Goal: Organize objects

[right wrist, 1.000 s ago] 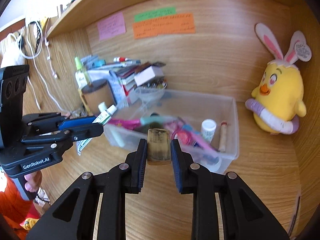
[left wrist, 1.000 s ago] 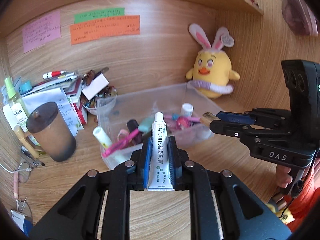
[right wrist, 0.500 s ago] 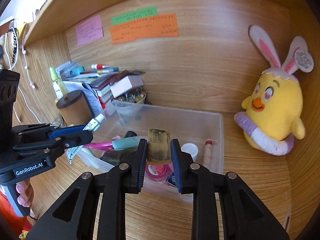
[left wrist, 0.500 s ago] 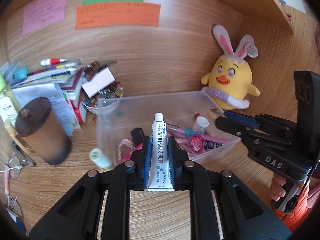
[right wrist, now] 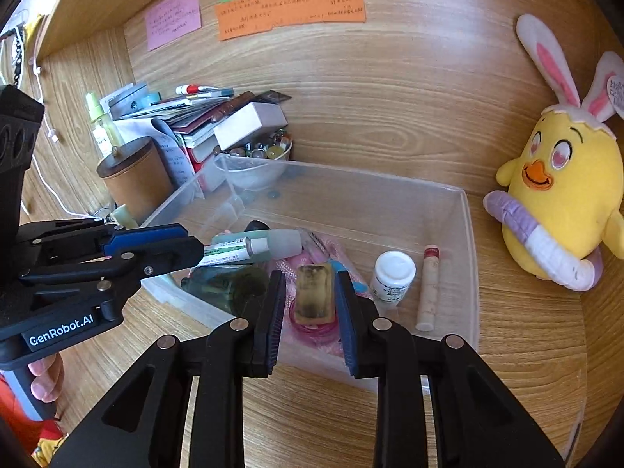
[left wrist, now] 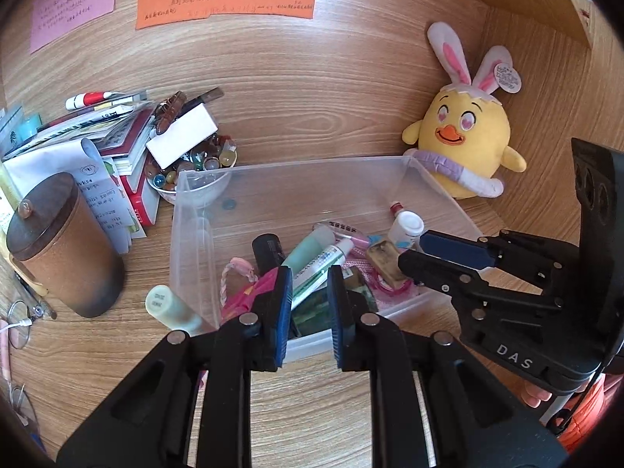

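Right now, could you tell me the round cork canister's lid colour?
Dark brown lid, clearest in the left wrist view.

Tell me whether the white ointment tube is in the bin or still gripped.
In the bin. The ointment tube lies on the clutter inside the clear bin; the left tool is open, empty.

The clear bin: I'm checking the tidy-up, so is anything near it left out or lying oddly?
Yes. A pale green tube lies on the desk against the outside of the clear bin, at its near left corner, while the other small toiletries are inside. Nothing looks spilled or broken.
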